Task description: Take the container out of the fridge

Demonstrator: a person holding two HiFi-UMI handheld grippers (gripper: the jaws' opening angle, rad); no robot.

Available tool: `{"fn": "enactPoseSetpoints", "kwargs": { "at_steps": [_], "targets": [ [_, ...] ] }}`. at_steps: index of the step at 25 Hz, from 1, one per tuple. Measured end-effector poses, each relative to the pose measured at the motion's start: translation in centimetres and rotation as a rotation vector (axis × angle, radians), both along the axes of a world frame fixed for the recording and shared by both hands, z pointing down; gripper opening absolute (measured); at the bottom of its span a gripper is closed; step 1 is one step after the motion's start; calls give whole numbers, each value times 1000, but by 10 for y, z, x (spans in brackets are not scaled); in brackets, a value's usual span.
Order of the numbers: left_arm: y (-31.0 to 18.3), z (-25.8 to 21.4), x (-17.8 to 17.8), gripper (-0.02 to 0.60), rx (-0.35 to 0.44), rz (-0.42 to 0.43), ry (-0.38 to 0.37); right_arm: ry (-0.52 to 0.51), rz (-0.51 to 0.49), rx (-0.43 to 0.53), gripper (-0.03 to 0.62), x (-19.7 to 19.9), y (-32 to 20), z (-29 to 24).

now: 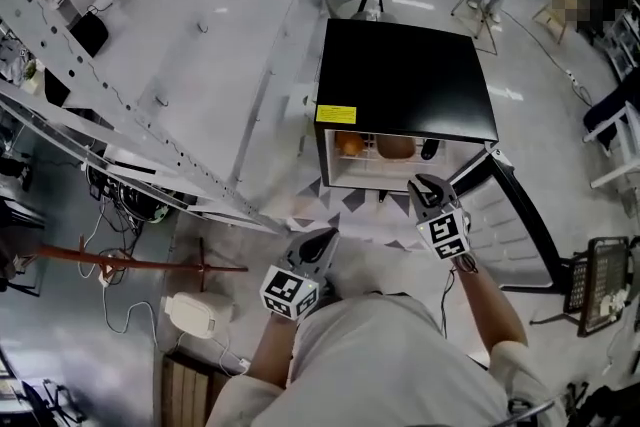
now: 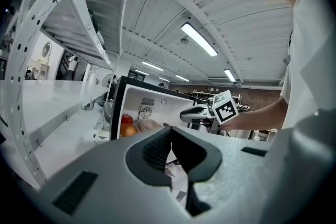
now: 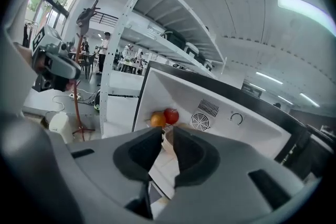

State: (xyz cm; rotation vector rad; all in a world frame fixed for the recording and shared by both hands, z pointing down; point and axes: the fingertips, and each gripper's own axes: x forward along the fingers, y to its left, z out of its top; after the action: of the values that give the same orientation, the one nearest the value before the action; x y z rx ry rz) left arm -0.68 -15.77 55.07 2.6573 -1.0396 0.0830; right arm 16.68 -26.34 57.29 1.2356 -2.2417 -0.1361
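The black mini fridge point(image 1: 405, 75) stands on the floor with its door point(image 1: 520, 215) swung open to the right. On its shelf lie an orange point(image 1: 349, 143) and a brownish container point(image 1: 396, 147); a red apple point(image 3: 171, 115) sits by the orange point(image 3: 157, 119). My right gripper point(image 1: 428, 185) hovers just in front of the open fridge, jaws a narrow gap apart with nothing gripped; the container point(image 3: 168, 138) shows through that gap. My left gripper point(image 1: 328, 237) hangs lower and further back, shut and empty. From the left gripper view the container point(image 2: 149, 126) and the right gripper point(image 2: 202, 113) are visible.
A white metal shelving rack point(image 1: 150, 65) runs along the left of the fridge. On the floor at the lower left lie a white box point(image 1: 197, 313), cables and a red bar point(image 1: 130, 263). A black device point(image 1: 600, 280) stands at the right, beyond the door.
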Motion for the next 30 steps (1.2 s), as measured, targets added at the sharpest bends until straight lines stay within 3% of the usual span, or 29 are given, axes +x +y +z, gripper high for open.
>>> {"fn": "enactPoseSetpoints", "kwargs": {
  "at_steps": [13,30],
  "targets": [
    [-15,3,-19,5,-12,-24,23,301,-38,27,191,-28,-65,70],
    [-22,2,-46,5,-14,-41,5,707,-36,16,362,-24,-122,152]
  ]
}}
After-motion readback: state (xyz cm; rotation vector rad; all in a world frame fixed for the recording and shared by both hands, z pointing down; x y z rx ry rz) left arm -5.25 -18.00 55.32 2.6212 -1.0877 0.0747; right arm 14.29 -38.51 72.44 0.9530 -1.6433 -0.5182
